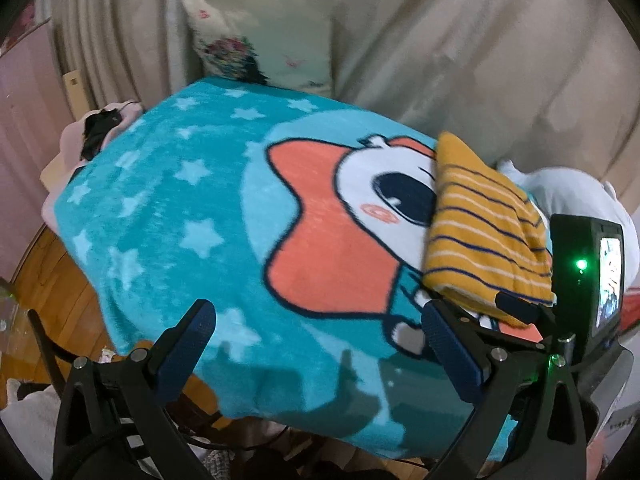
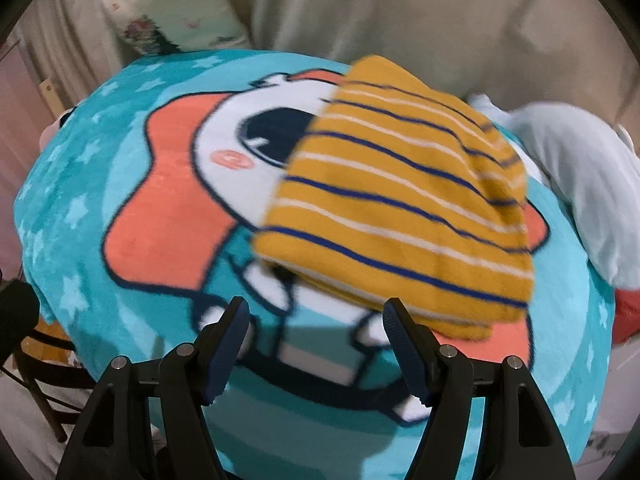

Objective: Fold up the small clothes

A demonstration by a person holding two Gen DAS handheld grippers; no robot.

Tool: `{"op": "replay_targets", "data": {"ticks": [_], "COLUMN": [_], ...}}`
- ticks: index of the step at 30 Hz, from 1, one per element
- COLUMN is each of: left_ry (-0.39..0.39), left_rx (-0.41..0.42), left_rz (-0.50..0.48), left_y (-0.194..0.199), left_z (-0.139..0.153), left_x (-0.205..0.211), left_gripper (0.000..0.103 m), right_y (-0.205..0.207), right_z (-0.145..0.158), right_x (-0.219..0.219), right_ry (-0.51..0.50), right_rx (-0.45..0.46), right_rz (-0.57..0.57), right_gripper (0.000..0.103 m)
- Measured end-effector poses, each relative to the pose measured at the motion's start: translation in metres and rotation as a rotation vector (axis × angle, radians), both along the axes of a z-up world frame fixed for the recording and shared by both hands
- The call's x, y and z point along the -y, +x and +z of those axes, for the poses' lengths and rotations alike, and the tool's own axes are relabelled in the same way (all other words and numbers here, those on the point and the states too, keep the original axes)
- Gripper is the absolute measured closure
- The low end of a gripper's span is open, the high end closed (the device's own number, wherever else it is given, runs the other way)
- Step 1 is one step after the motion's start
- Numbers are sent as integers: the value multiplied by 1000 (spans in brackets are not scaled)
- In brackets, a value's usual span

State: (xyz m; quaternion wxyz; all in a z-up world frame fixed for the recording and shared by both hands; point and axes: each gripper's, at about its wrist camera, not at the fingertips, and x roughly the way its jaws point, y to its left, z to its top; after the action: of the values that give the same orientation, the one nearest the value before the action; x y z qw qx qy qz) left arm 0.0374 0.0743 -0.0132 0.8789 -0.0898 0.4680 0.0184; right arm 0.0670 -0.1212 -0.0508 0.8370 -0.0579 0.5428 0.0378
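Observation:
A folded mustard-yellow garment with blue and white stripes lies on the teal cartoon blanket. It also shows in the left wrist view, at the right of the blanket. My right gripper is open and empty, just in front of the garment's near edge. My left gripper is open and empty over the blanket, left of the garment. The right gripper's body and camera stand beside the garment in the left wrist view.
A pale grey-white cloth pile lies right of the garment. A floral pillow leans on beige drapes behind. A black object on pink cloth is at the far left. A wooden floor and a chair are beyond the blanket's edge.

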Motion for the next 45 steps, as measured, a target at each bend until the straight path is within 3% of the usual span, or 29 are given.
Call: {"op": "replay_targets", "data": {"ticks": [9,19,25,36,45], "left_ry": [-25,7,19,29,1], "left_rx": [-4,-3,26,17,-2], "left_rz": [102,118,111,51,6], "left_y": [-1,-3,-6,-10,-13], "left_z": [-4,-7,4,1,-5], "left_x": [-60,-74,-43,31,62], "left_gripper": [0,0,0,0,0], "right_y": [15,10,6,-8,-18], "right_z": [-2,-16,-3,2,3], "right_x": [-59,-83,-60,29,58], "right_ry": [-15,-6,-11,-1,1], "right_rx": [-14,-32,15,28,39], "right_rz": [69,76,93,6,-8], "right_gripper": [29,29,29,26,26]}}
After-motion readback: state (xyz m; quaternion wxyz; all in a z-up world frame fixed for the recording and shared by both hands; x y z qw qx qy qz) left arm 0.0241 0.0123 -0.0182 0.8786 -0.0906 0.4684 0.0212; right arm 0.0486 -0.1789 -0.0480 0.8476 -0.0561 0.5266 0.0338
